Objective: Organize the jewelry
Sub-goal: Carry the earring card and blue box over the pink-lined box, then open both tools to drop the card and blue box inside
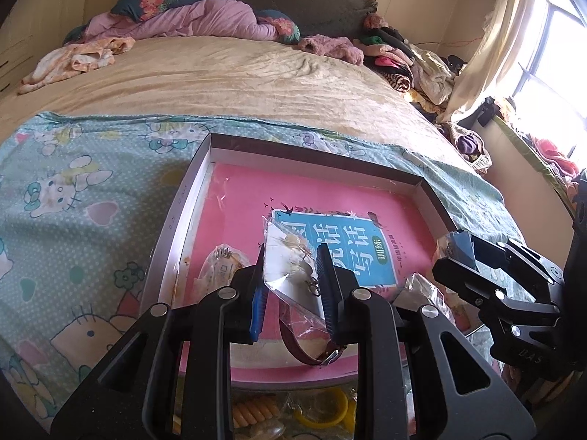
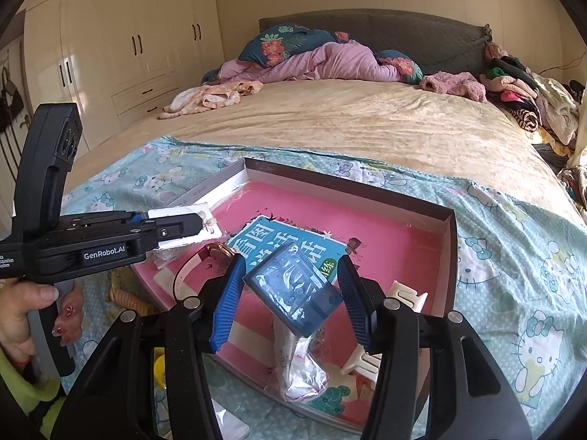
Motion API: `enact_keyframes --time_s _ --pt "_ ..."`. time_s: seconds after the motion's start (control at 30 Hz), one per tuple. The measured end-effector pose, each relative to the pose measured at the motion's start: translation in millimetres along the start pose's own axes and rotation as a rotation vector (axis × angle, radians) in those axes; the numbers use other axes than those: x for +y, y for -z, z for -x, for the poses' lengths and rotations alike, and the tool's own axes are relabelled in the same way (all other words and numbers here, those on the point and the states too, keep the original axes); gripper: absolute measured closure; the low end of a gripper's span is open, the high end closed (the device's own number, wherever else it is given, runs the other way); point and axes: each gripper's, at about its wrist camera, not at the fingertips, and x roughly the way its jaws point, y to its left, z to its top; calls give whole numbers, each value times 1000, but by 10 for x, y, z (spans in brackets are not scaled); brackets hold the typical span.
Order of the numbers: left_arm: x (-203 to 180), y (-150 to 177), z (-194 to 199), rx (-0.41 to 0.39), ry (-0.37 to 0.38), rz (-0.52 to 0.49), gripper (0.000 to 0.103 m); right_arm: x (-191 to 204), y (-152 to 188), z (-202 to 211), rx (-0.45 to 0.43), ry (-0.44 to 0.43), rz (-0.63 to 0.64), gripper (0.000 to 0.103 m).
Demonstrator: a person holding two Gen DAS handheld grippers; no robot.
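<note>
A shallow box (image 1: 190,183) (image 2: 449,249) lined with a pink book lies on the Hello Kitty cloth. My left gripper (image 1: 293,267) is shut on a clear packet (image 1: 290,256) with an earring card inside, held above the box; it also shows in the right wrist view (image 2: 183,229). A brown watch strap (image 1: 304,352) (image 2: 205,256) lies below it. My right gripper (image 2: 293,286) is shut on a small blue clear box in a plastic bag (image 2: 293,289), over the box's right part; it shows in the left wrist view (image 1: 458,256).
Another packet (image 1: 220,264) lies in the box at left. White clips (image 2: 403,295) lie at the box's right. Yellow rings and an orange coil (image 1: 323,410) lie in front of the box. Clothes (image 2: 532,95) are piled on the bed's far right.
</note>
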Motion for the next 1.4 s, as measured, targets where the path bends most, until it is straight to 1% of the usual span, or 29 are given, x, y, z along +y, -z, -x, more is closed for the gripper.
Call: enact_keyframes --time_s 0.33,0.37,0.4,0.43,0.47,0.57,0.63,0.7,0.77,0.83,0.93,1.0,1.03,1.1,1.13,1.17,1.2,1.23,1.33,1.4 --pt "27 37 -49 12 0 -5 85 -63 -75 -303 38 28 6 53" --pt "29 40 -50 14 0 -4 80 -63 -74 -321 41 28 6 53" --pt "29 46 -49 15 2 -3 72 -63 -74 -337 43 29 7 53" --pt "34 45 -51 18 3 -3 69 -53 -68 -352 48 31 8 53" --pt "34 47 -49 20 5 -4 68 -50 -64 -364 52 32 8 53" --pt "27 48 -26 19 6 -13 67 -53 -51 -398 64 36 5 53" --pt "29 51 0 18 6 -13 65 -52 -46 -412 72 39 2 53" --pt "34 60 28 16 4 -15 57 -51 -41 -426 79 40 0 53" --pt "36 66 70 8 -5 -19 55 -49 -35 -441 88 42 -2 53" --pt "42 65 107 3 -10 -20 50 -46 -30 -451 93 43 -8 52" --pt "46 68 155 -7 -22 -23 47 -55 -24 -440 94 42 -19 52" --pt "53 68 191 -13 -26 -17 40 -59 -27 -413 90 38 -26 52" --pt "52 67 205 -16 -26 -16 38 -60 -24 -399 89 37 -27 50" --pt "48 68 242 -21 -30 -12 34 -61 -20 -359 81 35 -34 45" --pt "40 69 263 -25 -31 -12 33 -63 -20 -340 77 36 -35 44" --pt "34 74 287 -29 -37 -12 29 -64 -20 -322 75 37 -36 44" --pt "29 83 306 -33 -43 -13 22 -67 -17 -296 73 38 -40 42" --pt "22 93 332 -38 -48 -15 21 -70 -15 -263 68 37 -45 41" --pt "15 107 397 -48 -54 -15 17 -56 -13 -125 41 33 -53 32" --pt "19 111 439 -50 -56 -11 12 -37 -8 -6 15 35 -54 23"
